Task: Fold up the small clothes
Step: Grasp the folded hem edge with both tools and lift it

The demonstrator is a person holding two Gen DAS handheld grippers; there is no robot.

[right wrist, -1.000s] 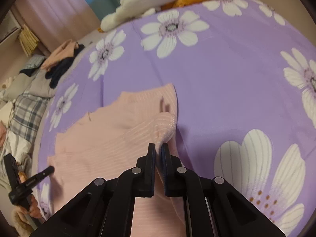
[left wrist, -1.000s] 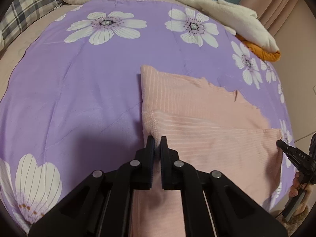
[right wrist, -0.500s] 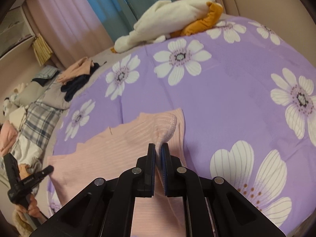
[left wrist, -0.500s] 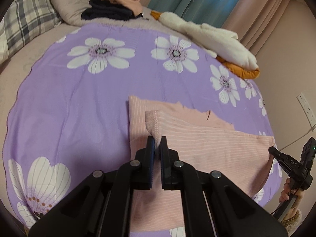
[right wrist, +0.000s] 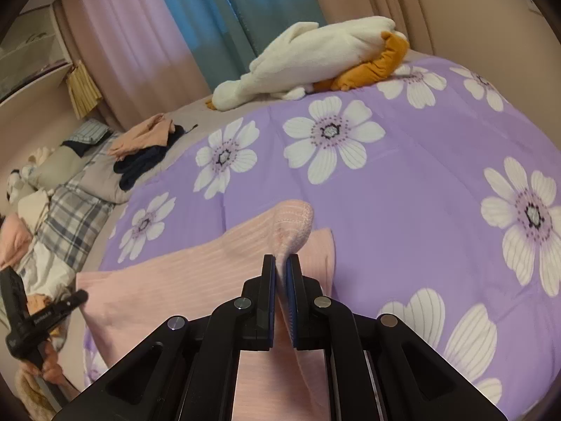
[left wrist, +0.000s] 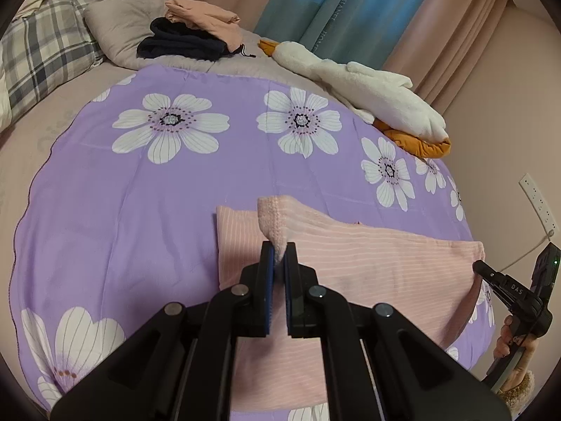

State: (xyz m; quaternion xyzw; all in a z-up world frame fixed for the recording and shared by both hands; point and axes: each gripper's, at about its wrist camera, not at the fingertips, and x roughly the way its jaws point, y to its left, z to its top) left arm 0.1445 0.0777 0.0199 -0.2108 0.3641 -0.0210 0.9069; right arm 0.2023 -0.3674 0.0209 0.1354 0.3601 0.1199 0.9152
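Both grippers (left wrist: 277,253) (right wrist: 281,266) tilted down — pinching garment (left wrist: 378,263)

My left gripper (left wrist: 278,256) pinches a ribbed corner of the pink garment (left wrist: 368,263), lifting it above the purple flowered sheet (left wrist: 140,210); the right gripper (left wrist: 491,273) grips its far edge.

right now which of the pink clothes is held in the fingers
The striped pink garment on the purple sheet, both corners clamped. The other pink piece lies untouched on dark clothes by the pillows.
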